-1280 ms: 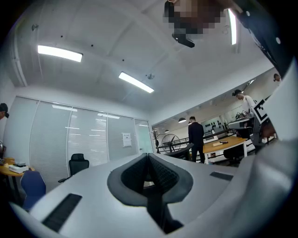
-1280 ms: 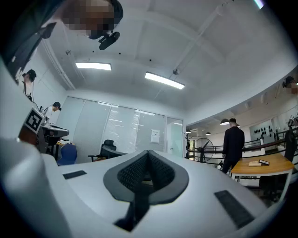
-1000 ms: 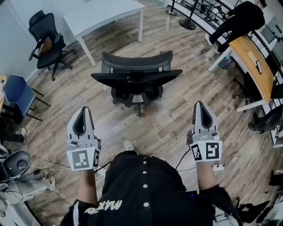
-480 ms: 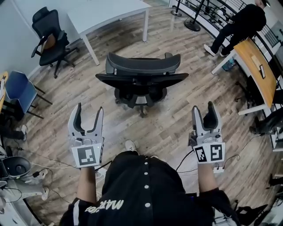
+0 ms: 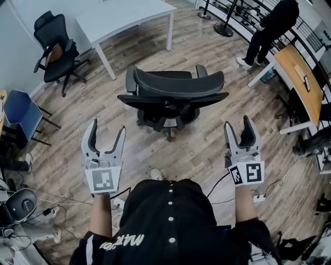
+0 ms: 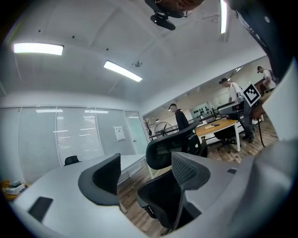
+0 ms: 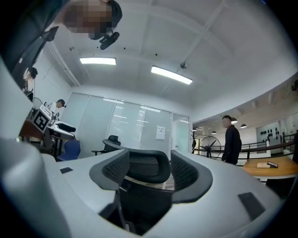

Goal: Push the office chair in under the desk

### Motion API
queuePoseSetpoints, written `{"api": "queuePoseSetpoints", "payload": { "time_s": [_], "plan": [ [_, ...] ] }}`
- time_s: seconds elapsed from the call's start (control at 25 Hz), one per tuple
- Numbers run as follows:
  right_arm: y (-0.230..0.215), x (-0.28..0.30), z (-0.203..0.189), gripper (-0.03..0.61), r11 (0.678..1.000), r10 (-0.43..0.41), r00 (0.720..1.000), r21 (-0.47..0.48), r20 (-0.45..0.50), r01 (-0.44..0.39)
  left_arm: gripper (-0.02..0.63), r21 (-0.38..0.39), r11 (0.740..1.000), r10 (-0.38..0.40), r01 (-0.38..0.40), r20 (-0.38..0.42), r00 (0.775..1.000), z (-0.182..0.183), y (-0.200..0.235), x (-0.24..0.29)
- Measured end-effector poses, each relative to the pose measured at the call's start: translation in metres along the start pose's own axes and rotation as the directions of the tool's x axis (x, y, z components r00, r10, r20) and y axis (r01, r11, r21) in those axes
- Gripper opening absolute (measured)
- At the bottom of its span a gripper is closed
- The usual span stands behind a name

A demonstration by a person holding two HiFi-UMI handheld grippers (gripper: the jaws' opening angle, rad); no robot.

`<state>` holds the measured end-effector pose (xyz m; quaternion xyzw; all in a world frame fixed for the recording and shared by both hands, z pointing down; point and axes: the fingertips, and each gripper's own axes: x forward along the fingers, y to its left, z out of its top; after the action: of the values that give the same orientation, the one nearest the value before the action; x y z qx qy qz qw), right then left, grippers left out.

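Note:
A black mesh office chair (image 5: 173, 98) stands on the wood floor with its back toward me. The white desk (image 5: 124, 15) is beyond it at the top of the head view, a gap of floor between them. My left gripper (image 5: 107, 130) hangs short of the chair on its left side, jaws opening with nothing between them. My right gripper (image 5: 238, 126) is short of the chair on the right, jaws also opening and empty. Through the left gripper's (image 6: 144, 174) jaws I see the chair's headrest (image 6: 163, 153) and the desk (image 6: 132, 161). The right gripper (image 7: 150, 169) frames the chair's back (image 7: 142, 200).
A second black chair (image 5: 54, 46) and a blue chair (image 5: 20, 111) stand at the left wall. A person in black (image 5: 271, 26) stands at the top right beside a wooden desk (image 5: 297, 72). Cables and a power strip (image 5: 257, 196) lie on the floor by my right side.
Both grippers have gone from shut to wide apart. The office chair sits slightly lower and more to the right in the head view than before.

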<state>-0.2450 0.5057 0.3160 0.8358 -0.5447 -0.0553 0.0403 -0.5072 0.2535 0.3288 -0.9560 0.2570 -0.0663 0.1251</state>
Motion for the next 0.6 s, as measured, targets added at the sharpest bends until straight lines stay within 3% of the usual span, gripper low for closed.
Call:
{"api": "queuePoseSetpoints", "payload": {
  "time_s": [0.28,0.6],
  "plan": [
    [0.001,0.023,-0.019,0.282,0.997,0.004,0.995,-0.078,-0.095,-0.012,0.345,0.075,0.993,-0.093,0.094,-0.024,0.995,-0.016,0.006,0.027],
    [-0.019,0.052,-0.056,0.285,0.988,0.023,0.973,-0.146,-0.229,-0.058,0.347,0.226,0.939,-0.235,0.259,-0.127,0.964,-0.043,-0.024,0.072]
  ]
}}
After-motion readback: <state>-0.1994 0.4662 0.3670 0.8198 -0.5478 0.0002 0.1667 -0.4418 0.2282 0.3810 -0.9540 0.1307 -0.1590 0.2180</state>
